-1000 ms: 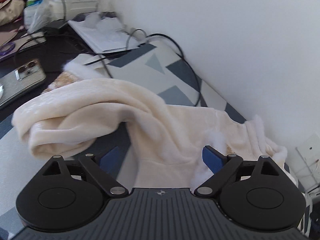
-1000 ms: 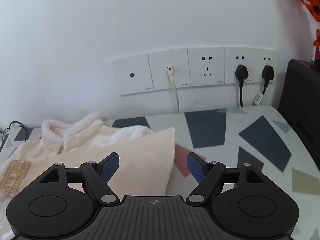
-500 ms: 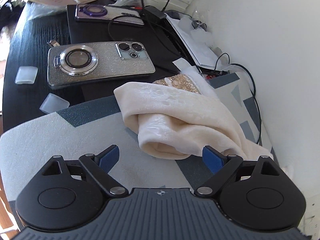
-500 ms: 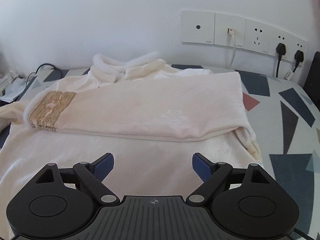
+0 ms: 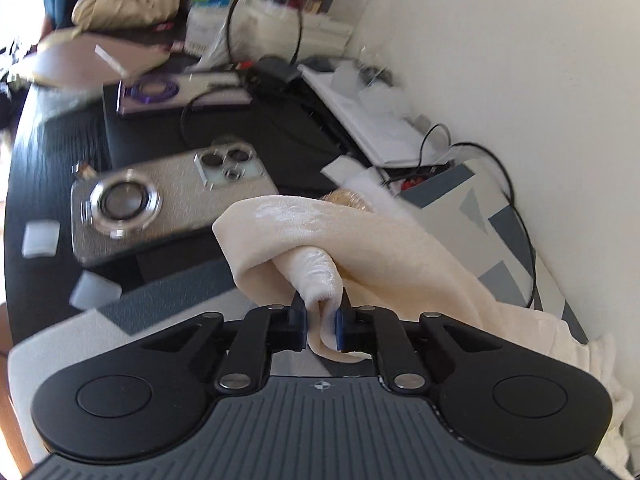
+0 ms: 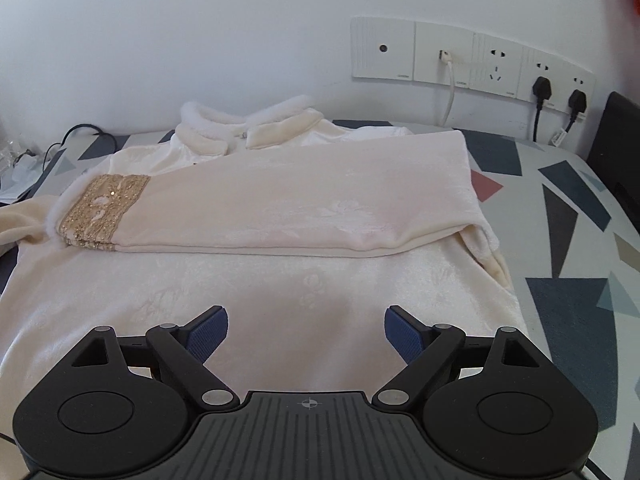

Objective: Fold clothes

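The cream velvet garment (image 6: 280, 280) lies flat on the patterned mat (image 6: 572, 312) that covers the table, its fur-trimmed collar (image 6: 244, 128) toward the wall. One sleeve (image 6: 304, 208) is already laid across the chest, its gold sequined cuff (image 6: 102, 210) resting near the opposite edge, which makes the body narrower for folding. The left gripper (image 5: 322, 326) has its jaws closed on a bunched fold of the other sleeve (image 5: 320, 236) at the mat's edge, next to a glitter phone case (image 5: 172, 200); pinching the end like this lets the whole sleeve follow when carried. The right gripper (image 6: 306, 334) hovers over the lower body panel with jaws spread wide, holding nothing, probably placed to steady the cloth
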Motion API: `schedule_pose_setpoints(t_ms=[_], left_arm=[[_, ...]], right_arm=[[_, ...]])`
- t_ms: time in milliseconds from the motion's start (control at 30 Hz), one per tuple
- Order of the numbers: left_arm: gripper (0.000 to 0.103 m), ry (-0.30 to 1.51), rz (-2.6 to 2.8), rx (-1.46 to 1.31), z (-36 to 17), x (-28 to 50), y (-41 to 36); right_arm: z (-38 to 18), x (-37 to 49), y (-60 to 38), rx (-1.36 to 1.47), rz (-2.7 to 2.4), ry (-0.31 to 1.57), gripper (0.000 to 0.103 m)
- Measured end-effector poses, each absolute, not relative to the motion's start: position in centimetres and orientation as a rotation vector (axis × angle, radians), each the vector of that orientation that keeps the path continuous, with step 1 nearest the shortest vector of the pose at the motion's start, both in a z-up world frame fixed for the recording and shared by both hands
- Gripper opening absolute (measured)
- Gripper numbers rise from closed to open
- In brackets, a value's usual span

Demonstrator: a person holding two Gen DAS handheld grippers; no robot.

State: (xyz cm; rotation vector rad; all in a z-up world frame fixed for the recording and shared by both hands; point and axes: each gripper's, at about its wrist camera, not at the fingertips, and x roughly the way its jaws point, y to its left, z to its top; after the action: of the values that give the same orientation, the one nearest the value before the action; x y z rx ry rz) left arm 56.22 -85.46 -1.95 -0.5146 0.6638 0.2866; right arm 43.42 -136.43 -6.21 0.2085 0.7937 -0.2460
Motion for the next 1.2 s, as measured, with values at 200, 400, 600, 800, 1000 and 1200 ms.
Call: schedule_pose_setpoints(t_ms=[200, 400, 600, 800, 1000, 1200], left_arm=[[0.012, 0.445, -0.032, -0.156, 3.7, 55.9, -95.0], [0.042, 0.523, -0.518, 0.241, 0.9, 52.9, -107.7], [0.073, 0.524, -0.66, 0.44, -1.6, 49.8, -109.0], [0.076, 0.661, -0.472, 0.347, -3.2, 51.5, -103.2], [0.076, 0.737, -0.319, 0.372, -5.8, 53.5, -99.3], [0.076, 0.763, -0.235, 0.302, -7.2, 54.7, -96.7]], right_arm=[[-6.0, 41.3, -138.2, 0.257, -0.32, 0.769, 0.084], [-6.0, 39.8, -139.4, 0.308, -0.376, 0.747, 0.084], [-5.3, 40.4, -139.2, 0.303, -0.359, 0.729, 0.084], [-4.5, 42.5, -138.1, 0.285, -0.3, 0.714, 0.082], [-2.9, 49.6, -131.6, 0.189, -0.072, 0.666, 0.082], [-1.6, 53.7, -125.3, 0.045, 0.112, 0.601, 0.082]])
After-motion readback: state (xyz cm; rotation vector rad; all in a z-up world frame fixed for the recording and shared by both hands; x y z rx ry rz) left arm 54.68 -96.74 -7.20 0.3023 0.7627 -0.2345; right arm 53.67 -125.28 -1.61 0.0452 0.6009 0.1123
